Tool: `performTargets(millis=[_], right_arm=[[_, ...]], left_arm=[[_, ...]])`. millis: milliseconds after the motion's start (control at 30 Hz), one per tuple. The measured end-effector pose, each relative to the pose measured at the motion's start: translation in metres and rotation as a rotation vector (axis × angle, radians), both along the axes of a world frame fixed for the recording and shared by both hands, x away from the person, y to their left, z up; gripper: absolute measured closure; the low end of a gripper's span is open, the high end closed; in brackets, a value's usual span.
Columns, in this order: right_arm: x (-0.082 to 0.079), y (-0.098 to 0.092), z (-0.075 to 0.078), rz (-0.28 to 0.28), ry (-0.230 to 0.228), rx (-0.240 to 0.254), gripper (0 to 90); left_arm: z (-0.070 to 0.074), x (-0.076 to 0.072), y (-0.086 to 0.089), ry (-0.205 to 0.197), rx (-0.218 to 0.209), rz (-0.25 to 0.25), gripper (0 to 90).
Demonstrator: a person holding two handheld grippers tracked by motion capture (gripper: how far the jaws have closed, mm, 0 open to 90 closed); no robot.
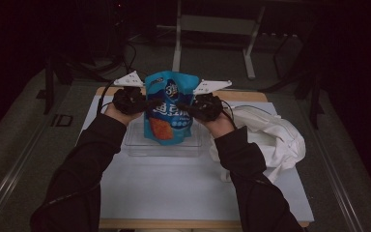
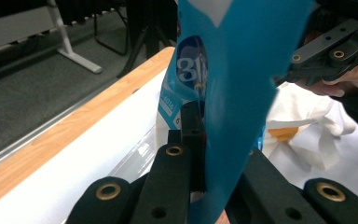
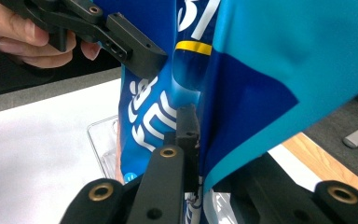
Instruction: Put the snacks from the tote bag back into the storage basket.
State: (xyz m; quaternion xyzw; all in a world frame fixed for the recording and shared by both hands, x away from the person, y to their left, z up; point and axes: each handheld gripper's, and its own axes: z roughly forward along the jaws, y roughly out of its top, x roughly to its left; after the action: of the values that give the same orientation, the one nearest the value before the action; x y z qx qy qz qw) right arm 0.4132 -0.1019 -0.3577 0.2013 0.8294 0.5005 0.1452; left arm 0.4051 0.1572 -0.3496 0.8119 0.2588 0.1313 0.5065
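Note:
A blue snack bag (image 1: pixel 168 107) with white lettering and an orange patch hangs upright between both hands, its bottom over a clear plastic tray (image 1: pixel 136 145). My left gripper (image 1: pixel 150 103) is shut on the bag's left edge, and my right gripper (image 1: pixel 183 107) is shut on its right edge. In the left gripper view the blue bag (image 2: pixel 233 93) is pinched between the jaws of my left gripper (image 2: pixel 204 140), and the right gripper (image 2: pixel 284 77) bites the bag farther off. In the right gripper view the bag (image 3: pixel 242 93) sits clamped in my right gripper (image 3: pixel 200 140), with the left gripper (image 3: pixel 156 63) beyond.
The tray rests on a white mat (image 1: pixel 183 188) that covers a wooden table (image 1: pixel 241 95). A crumpled white cloth (image 1: pixel 275 137) lies right of the tray. A metal stand (image 1: pixel 212 29) rises on the floor behind the table.

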Motion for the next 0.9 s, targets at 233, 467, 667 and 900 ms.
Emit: performTargets(millis=[233, 467, 667, 900], right_arm=[[0.001, 0.000, 0.000, 0.000, 0.001, -0.003, 85.8], [0.003, 0.002, -0.005, 0.000, 0.006, -0.019, 85.9], [0.003, 0.004, -0.010, 0.004, 0.016, -0.022, 86.0], [0.003, 0.004, -0.020, 0.005, 0.032, -0.023, 86.0]], left_arm=[[0.000, 0.001, -0.001, -0.003, 0.009, 0.002, 90.0], [-0.006, 0.002, 0.001, 0.013, 0.002, 0.003, 90.0], [-0.015, 0.002, 0.004, 0.028, -0.019, 0.002, 90.0], [-0.025, 0.002, 0.005, 0.049, -0.029, -0.004, 90.0]])
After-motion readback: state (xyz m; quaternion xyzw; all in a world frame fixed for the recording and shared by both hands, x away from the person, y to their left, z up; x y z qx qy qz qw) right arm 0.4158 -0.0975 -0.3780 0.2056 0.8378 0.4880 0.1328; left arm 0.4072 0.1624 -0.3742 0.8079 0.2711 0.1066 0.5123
